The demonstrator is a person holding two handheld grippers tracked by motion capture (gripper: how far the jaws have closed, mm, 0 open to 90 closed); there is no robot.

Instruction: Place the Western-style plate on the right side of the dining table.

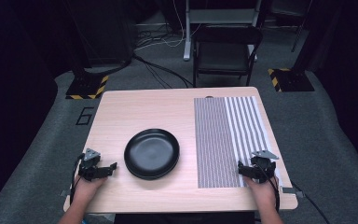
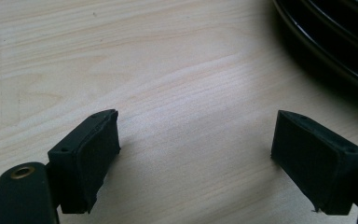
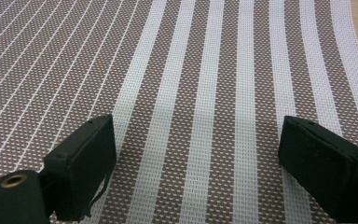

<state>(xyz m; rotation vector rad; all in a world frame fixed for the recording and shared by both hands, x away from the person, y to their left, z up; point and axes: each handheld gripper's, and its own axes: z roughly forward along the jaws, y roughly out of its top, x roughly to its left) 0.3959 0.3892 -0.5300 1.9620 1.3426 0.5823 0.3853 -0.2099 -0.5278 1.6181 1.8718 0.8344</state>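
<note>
Your left tool rests low on the counter near its front left corner, its jaws spread wide with nothing between them; in the left gripper view its pads frame bare wood, and the dark rim of the plate curves in at the upper right. Your right tool sits over the near right end of the mat, its jaws just as wide and holding nothing; in the right gripper view its pads stand over the brown-and-white stripes of the mat, with a sliver of wood at the far right edge. The plate is black and round, lying flat between your two tools, just beside the left one and apart from the mat's left edge. Beyond the counter stands a dark folding chair on grey carpet.
</note>
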